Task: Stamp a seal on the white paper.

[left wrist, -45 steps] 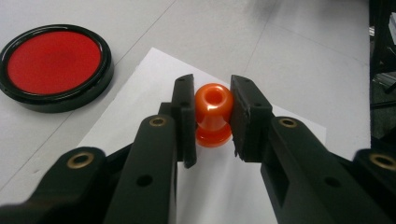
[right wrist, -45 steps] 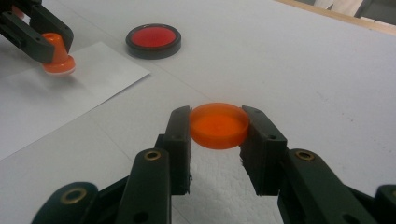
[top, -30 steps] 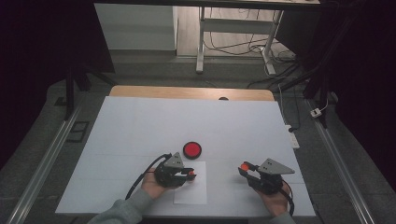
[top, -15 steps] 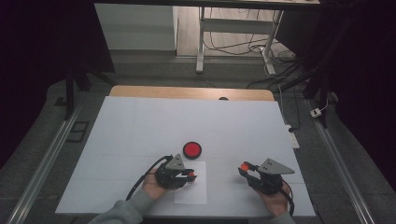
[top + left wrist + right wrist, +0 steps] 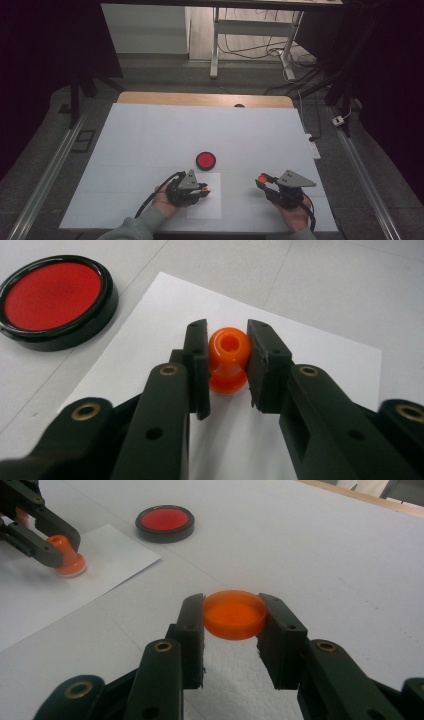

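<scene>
Both claws unmoved, stamp [image 5: 228,361] still clamped

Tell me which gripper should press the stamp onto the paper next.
Left. The left gripper already grips the orange stamp upright on the white paper; the right gripper holds the orange cap off the paper.

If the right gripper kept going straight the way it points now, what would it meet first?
Judging by the high view, the right gripper points left toward the left gripper and the orange stamp it holds on the paper sheet. Depth is unclear.
</scene>
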`<state>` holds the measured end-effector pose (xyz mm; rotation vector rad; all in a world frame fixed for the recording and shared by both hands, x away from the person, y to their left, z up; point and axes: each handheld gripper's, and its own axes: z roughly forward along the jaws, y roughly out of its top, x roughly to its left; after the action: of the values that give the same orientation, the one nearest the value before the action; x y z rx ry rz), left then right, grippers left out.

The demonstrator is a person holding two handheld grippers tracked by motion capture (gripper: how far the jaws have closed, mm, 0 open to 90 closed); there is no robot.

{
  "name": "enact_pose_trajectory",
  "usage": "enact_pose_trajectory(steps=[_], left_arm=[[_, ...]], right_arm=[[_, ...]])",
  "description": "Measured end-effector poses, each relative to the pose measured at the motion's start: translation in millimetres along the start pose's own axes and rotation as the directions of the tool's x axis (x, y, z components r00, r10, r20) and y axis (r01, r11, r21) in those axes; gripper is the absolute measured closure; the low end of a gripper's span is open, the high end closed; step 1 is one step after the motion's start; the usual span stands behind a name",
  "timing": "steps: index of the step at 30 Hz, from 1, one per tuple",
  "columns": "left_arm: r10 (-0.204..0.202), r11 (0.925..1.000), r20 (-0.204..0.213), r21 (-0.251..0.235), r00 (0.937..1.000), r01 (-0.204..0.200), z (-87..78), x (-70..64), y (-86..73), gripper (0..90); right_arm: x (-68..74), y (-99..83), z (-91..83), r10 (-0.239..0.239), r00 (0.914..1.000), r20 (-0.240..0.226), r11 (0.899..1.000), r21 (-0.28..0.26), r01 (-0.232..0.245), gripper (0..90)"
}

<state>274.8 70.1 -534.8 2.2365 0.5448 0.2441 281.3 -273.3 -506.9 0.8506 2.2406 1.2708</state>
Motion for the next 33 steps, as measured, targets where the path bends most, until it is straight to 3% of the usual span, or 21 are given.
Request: enact_pose_trajectory(steps=[33], left_arm=[[-0.005,0.9999,-0.002,-0.011,1.0,0.005,0.8,-0.3,-1.9,72.5]], right_arm=[[1.4,0.8,0.1,-0.003,1.0,0.0,1.0,0.002,0.003,64.3]])
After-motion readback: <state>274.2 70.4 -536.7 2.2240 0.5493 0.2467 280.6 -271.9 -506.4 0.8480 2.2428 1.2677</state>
